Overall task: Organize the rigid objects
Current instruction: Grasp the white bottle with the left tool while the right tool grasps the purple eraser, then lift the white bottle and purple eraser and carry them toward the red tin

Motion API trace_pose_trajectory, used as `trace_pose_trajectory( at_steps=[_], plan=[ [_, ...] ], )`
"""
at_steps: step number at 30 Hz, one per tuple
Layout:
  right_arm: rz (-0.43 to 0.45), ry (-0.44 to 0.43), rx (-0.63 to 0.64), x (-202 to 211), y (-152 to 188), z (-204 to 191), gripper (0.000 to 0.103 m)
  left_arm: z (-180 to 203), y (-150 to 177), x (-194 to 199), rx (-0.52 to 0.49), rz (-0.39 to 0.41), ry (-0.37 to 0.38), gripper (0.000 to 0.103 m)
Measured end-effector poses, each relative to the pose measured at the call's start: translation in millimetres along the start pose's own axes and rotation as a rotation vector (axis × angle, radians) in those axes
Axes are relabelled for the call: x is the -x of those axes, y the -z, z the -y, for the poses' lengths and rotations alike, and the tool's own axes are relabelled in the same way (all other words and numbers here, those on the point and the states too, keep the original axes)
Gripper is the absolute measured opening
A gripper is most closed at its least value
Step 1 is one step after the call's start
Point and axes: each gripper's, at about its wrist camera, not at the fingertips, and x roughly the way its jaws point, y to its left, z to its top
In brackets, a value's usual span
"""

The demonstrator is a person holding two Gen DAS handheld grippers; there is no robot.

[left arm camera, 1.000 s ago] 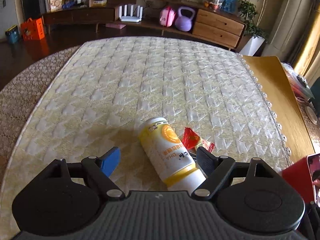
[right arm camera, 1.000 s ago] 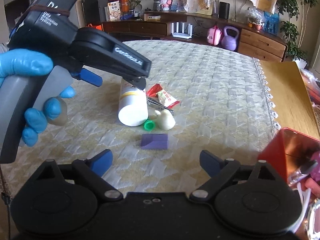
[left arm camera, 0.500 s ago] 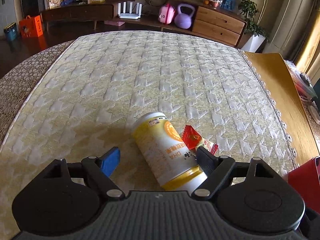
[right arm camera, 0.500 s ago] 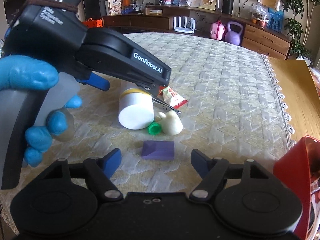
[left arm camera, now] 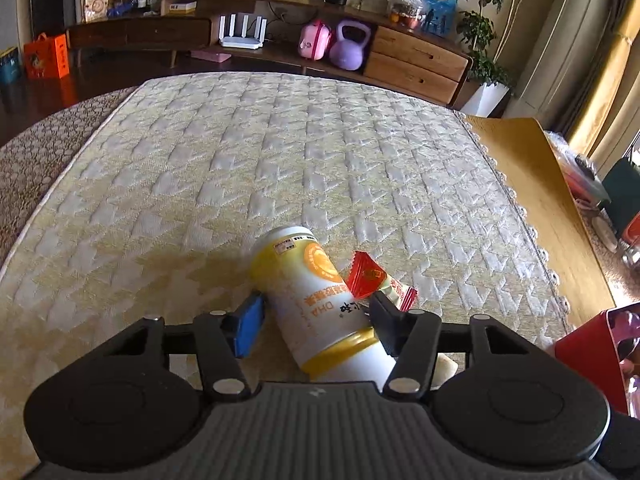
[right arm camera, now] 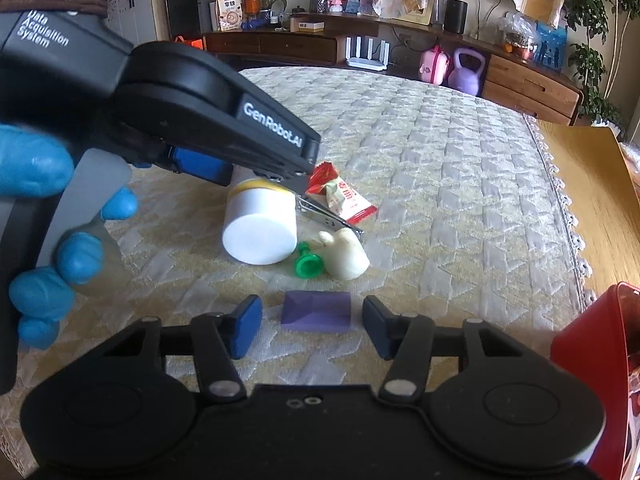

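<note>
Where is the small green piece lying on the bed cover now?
In the right wrist view, the green piece lies on the bed cover between the white bottle and the cream figure, beyond the purple block.

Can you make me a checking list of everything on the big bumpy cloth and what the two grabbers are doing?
Surface: quilted yellow-white cloth over a table.
Job's things: bottle lying on its side; purple block; green cap; cream figurine; nail clipper.
Clutter: red candy wrapper; red box at the right edge.
Grippers: left gripper has just been closing, pads against the bottle; right gripper has just been closing, block between its pads, gaps both sides.
Cables: nothing seen.
Surroundings: sideboard, purple kettlebell.
</note>
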Motion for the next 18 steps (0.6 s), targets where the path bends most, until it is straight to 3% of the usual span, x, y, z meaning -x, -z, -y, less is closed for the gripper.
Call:
trace_pose_trajectory(
  at_steps=[3, 8, 18],
  plan=[
    [0.007, 0.006, 0.000, 2.5, 0.7, -0.6, 0.035, 1.7, 1.2, 4.0, -0.035, 0.009, -0.007, 0.051],
    [0.013, 0.016, 0.000, 8.7, 3.0, -0.6, 0.036, 1.9, 5.8, 13.2, -0.065, 0.033, -0.027, 0.044],
    [0.029, 0.018, -0.007, 35.7, 10.7, -1.6, 0.036, -10.9, 20.1, 33.1, -0.070, 0.031, -0.020, 0.043]
  ],
)
